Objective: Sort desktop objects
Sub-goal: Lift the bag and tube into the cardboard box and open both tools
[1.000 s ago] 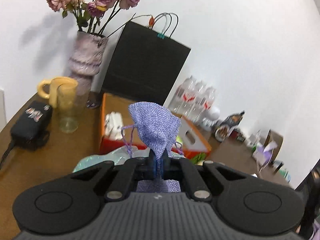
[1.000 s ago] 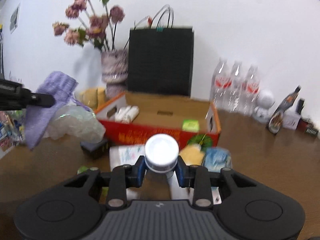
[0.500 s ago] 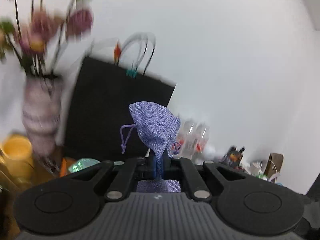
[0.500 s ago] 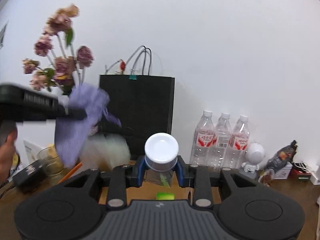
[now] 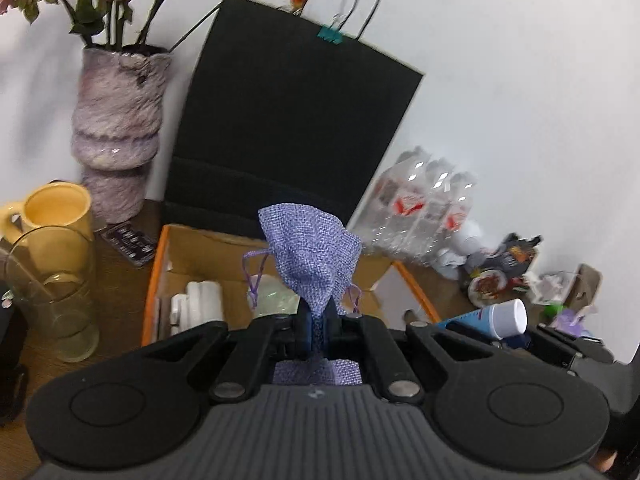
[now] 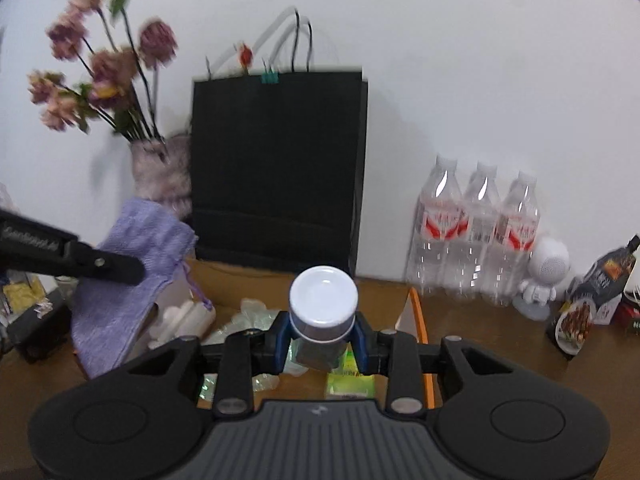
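My left gripper point(image 5: 316, 322) is shut on a purple drawstring pouch point(image 5: 310, 254) and holds it above the open orange cardboard box point(image 5: 154, 280). My right gripper point(image 6: 322, 338) is shut on a small jar with a white lid point(image 6: 323, 303), held over the same box point(image 6: 420, 320). In the right wrist view the pouch point(image 6: 132, 276) hangs from the left gripper at the left. Inside the box lie white rolls point(image 5: 200, 304), a clear plastic bag point(image 6: 244, 320) and a green packet point(image 6: 350, 380).
Behind the box stand a black paper bag point(image 5: 288, 120) and a vase of dried roses point(image 5: 118, 132). A yellow mug point(image 5: 52, 216) and a glass point(image 5: 52, 292) are at the left. Three water bottles point(image 6: 476, 236), a white figurine point(image 6: 544, 276) and snack packs point(image 6: 588, 296) are at the right.
Both grippers have come down from a raised position and now sit over the box. The pouch and the jar stay held.
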Demonstrator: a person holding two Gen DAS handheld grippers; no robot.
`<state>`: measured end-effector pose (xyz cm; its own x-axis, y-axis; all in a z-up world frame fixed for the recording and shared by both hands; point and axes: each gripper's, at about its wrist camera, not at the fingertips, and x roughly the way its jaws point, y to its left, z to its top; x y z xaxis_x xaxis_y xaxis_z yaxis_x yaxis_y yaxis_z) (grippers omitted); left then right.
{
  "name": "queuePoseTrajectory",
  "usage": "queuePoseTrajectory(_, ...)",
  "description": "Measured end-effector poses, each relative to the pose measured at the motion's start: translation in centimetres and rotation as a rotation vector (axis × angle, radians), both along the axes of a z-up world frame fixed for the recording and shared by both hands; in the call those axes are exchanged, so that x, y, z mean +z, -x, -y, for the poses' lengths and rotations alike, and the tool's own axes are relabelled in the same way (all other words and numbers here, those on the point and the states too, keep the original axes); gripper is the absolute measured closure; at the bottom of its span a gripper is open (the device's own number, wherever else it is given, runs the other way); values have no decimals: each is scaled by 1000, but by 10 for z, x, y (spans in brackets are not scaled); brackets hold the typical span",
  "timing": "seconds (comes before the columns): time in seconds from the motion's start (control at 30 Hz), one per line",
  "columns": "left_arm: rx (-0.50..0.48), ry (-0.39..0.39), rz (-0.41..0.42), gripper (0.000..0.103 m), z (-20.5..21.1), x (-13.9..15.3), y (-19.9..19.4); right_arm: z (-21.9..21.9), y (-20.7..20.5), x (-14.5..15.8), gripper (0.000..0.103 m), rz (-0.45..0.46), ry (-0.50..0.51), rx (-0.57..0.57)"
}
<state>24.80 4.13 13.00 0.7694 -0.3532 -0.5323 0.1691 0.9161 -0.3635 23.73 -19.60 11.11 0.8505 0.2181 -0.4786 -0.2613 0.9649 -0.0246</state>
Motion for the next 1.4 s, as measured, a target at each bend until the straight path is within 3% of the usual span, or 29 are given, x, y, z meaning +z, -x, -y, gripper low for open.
queuePoseTrajectory(0.07, 5, 17, -4, 98, -3, 2, 6, -4, -18, -6, 72, -85, 12, 1)
queuePoseTrajectory(0.2, -4, 12, 4, 98, -4, 10, 25, 4, -40, -26, 69, -196, -77, -3)
queuePoseTrajectory(0.23, -3, 7, 2, 98, -4, 10, 27, 7, -41, -28, 66, -213, -101, -12)
queuePoseTrajectory(0.3, 0, -3, -3, 98, -3, 10, 31, 12, -40, -28, 46, -233, -132, -37)
queuePoseTrajectory(0.33, 1, -8, -6, 98, -3, 10, 33, 13, -34, -25, 43, -214, -137, -52)
queuePoseTrajectory(0.43, 8, 1, -14, 98, -1, 8, 30, 16, -22, -18, 46, -163, -126, -68)
queuePoseTrajectory(0.5, 15, 9, -24, 98, 3, 7, 25, 16, -20, -15, 72, -146, -112, -73)
queuePoseTrajectory(0.57, 16, 10, -31, 98, 7, 6, 22, 14, -24, -14, 80, -123, -52, -103)
queuePoseTrajectory(0.67, 15, -2, -31, 98, 11, 6, 18, 12, -32, -14, 78, -121, 47, -161)
queuePoseTrajectory(0.8, 20, -13, -44, 98, 17, 6, 1, 26, -33, -8, 77, -171, -59, -147)
queuePoseTrajectory(0.9, 12, -19, -66, 97, 25, -2, -21, 26, -31, -10, 68, -248, -57, -127)
queuePoseTrajectory(1.03, 17, -25, -135, 95, 33, -19, -49, 24, -25, -17, 68, -301, -28, -80)
queuePoseTrajectory(1.07, 24, -31, -148, 92, 35, -23, -56, 25, -23, -19, 68, -308, -24, -78)
queuePoseTrajectory(1.1, 32, -42, -162, 74, 37, -25, -60, 25, -22, -21, 68, -316, -20, -76)
queuePoseTrajectory(1.13, 48, -62, -168, 48, 39, -26, -60, 26, -21, -23, 68, -325, -20, -77)
queuePoseTrajectory(1.17, 65, -84, -172, 40, 41, -27, -59, 27, -21, -25, 67, -334, -19, -78)
queuePoseTrajectory(1.23, 57, -145, -149, 32, 45, -24, -51, 29, -20, -28, 62, -352, -18, -80)
queuePoseTrajectory(1.3, 46, -210, -144, 25, 48, -21, -41, 29, -17, -29, 41, -353, -8, -86)
queuePoseTrajectory(1.37, 50, -269, -144, 21, 49, -18, -30, 28, -16, -29, 27, -359, 3, -85)
queuePoseTrajectory(1.4, 55, -298, -141, 19, 50, -16, -24, 26, -13, -26, 26, -357, 1, -78)
